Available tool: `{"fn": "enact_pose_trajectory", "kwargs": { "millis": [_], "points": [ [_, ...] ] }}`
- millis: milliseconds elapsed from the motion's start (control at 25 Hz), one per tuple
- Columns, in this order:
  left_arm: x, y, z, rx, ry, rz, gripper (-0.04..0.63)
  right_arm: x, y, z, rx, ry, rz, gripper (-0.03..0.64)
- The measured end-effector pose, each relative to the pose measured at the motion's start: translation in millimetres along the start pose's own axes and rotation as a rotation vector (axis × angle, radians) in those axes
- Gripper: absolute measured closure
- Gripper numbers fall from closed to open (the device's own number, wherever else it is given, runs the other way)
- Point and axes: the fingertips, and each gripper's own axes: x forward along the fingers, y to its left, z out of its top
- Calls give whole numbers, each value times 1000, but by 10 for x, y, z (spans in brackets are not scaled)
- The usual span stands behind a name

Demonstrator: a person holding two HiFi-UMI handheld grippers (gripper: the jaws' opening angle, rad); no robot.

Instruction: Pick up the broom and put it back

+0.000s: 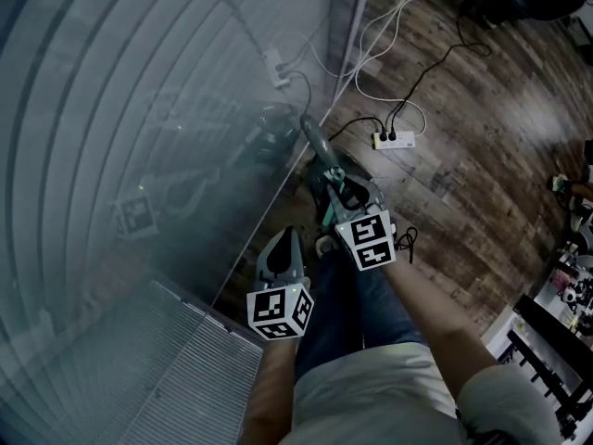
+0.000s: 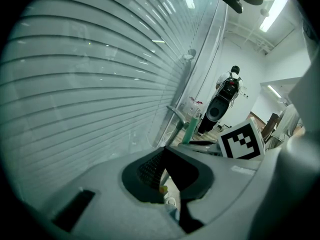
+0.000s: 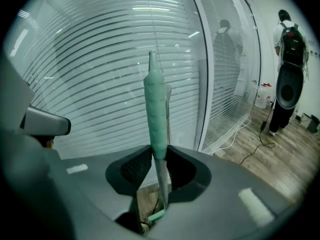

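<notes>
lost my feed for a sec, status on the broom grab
Right gripper shut on broom handle, at its green grip. Left gripper shut, empty. Glass wall close beside, power strip on floor ahead.

A glass wall (image 1: pixel 139 109) with slatted blinds is bordered by a dark plank floor (image 1: pixel 491 174) — a white power strip (image 1: pixel 394 139) is laid there. Ceiling lights (image 2: pixel 274 6) are lit.

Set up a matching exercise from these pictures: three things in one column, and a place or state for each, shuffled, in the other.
Things
1. grey broom handle with a teal grip
2. grey left gripper
3. white plastic power strip

States or places
A. lying on the dark wooden floor
B. shut, with nothing between its jaws
C. clamped by the grey right gripper

Pairs: 1-C; 2-B; 3-A
</notes>
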Motion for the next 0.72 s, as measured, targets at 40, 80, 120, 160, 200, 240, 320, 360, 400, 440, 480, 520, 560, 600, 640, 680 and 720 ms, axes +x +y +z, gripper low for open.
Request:
{"fn": "enact_pose_trajectory", "kwargs": {
  "millis": [40, 80, 120, 160, 200, 240, 320, 360, 400, 440, 480, 520, 560, 600, 640, 680, 720],
  "points": [
    [-5, -2, -4, -1, 0, 1, 588, -10, -2, -5, 0, 0, -4, 518],
    [-9, -6, -4, -4, -1, 2, 588, -22, -6, -10, 0, -1, -7, 518],
    [-12, -10, -4, -5, -3, 1, 588, -34, -11, -15, -1, -1, -10, 518],
    [-13, -12, -6, -5, -4, 1, 588, -43, -14, -23, 0, -2, -13, 518],
    [-13, -14, -10, -4, -5, -1, 588, -51, -14, -33, 0, -2, -16, 518],
    [-14, -15, -15, -3, -5, -3, 588, -61, -12, -44, 0, -1, -18, 518],
    [-17, -26, -19, 0, -6, -7, 588, -88, -7, -65, 0, 1, -23, 518],
    [-18, -32, -22, 1, -7, -8, 588, -105, -5, -76, -1, 1, -25, 518],
    [-20, -36, -28, 2, -7, -9, 588, -123, -2, -89, -2, 1, -28, 518],
    [-26, -36, -39, 4, -8, -10, 588, -143, 4, -105, -3, 1, -31, 518],
    [-37, -36, -50, 5, -8, -11, 588, -166, 14, -121, -3, 1, -35, 518],
    [-53, -41, -59, 6, -8, -12, 588, -196, 23, -136, -3, 1, -38, 518],
    [-72, -50, -62, 6, -9, -12, 588, -231, 30, -147, -3, 0, -42, 518],
    [-90, -63, -61, 7, -10, -13, 588, -267, 34, -157, -2, 0, -46, 518],
    [-106, -75, -59, 7, -11, -14, 588, -301, 39, -166, -2, -1, -49, 518],
    [-123, -86, -59, 8, -12, -16, 588, -334, 46, -177, -3, -1, -51, 518],
    [-143, -95, -63, 9, -12, -18, 588, -369, 60, -191, -4, -1, -53, 518]
  ]
}}
